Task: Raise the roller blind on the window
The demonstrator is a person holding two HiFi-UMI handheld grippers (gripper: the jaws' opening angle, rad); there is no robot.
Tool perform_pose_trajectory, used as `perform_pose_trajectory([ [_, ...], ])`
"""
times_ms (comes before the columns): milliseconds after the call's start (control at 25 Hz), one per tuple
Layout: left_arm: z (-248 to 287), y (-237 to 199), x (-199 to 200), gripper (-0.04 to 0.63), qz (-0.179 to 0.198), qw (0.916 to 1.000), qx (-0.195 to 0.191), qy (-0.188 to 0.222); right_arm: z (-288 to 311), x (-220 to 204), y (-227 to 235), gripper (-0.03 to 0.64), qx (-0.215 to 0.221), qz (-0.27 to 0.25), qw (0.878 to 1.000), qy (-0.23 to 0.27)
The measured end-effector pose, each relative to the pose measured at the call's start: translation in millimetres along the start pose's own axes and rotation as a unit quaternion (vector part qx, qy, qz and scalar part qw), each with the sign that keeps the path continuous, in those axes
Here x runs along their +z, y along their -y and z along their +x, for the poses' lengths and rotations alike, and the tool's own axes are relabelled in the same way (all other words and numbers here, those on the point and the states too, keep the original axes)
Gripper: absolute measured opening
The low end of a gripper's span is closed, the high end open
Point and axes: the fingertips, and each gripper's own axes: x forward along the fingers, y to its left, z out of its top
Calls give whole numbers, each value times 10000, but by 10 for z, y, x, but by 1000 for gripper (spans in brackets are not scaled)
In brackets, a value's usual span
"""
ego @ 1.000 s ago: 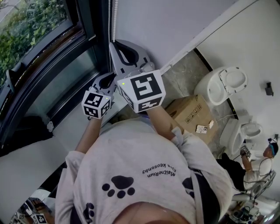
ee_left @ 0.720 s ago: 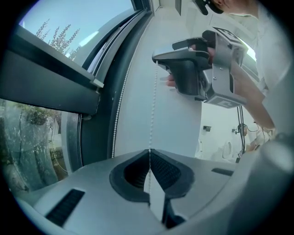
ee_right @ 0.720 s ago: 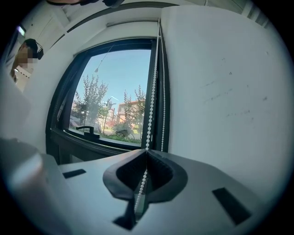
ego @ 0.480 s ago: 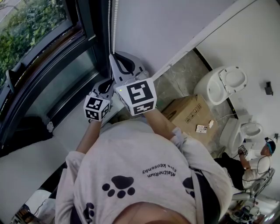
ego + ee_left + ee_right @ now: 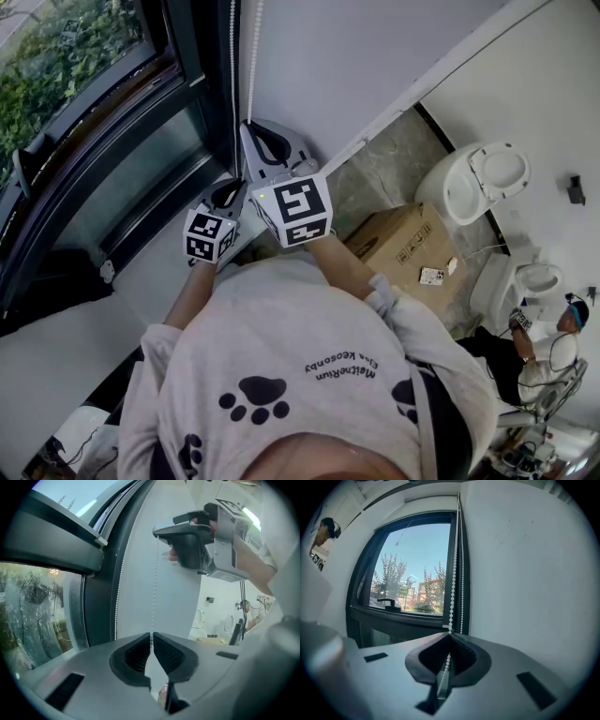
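Lower now on the bead chain beside the window: left gripper and right gripper, both clamped on it — glass bare, roller blind out of view above the window, hauling likely unfinished.

Black window frame, green foliage beyond it. White bead chain just right of that frame, against white wall. Grey left gripper and right gripper, black pads; white cubes with black square markers. Below the frame in the head view, grey shirt with dark paw prints, brown cardboard box.
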Motion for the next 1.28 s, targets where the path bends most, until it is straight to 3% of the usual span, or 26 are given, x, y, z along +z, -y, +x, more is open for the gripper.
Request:
perform_pose_trajectory([
  [160,-32,25,10,17,-88,9999,-34,144,-8,0,25,9,3,28,10000,23],
  [440,-139,73,395,17,77,9976,15,688,-6,1,-5,9,35,-25,10000,60],
  [720,-428,11,905,14,-38,9887,398,1443,-80,83,12,11,-2,89,9994,344],
  [880,-567,-15,1157,9,-184,9829,518,1759,-105,29,40,12,-149,-46,9996,229],
  [1000,-635,-14,1275,8,-133,9809,585,1853,-163,-18,62,27,-311,-95,9993,177],
  [1080,-670,-11,1321,8,-120,9802,621,1877,-213,-20,64,81,-364,-101,9991,199],
  [1280,-769,-7,1418,8,-138,9777,758,1953,-354,-69,88,80,-464,-16,9987,205],
])
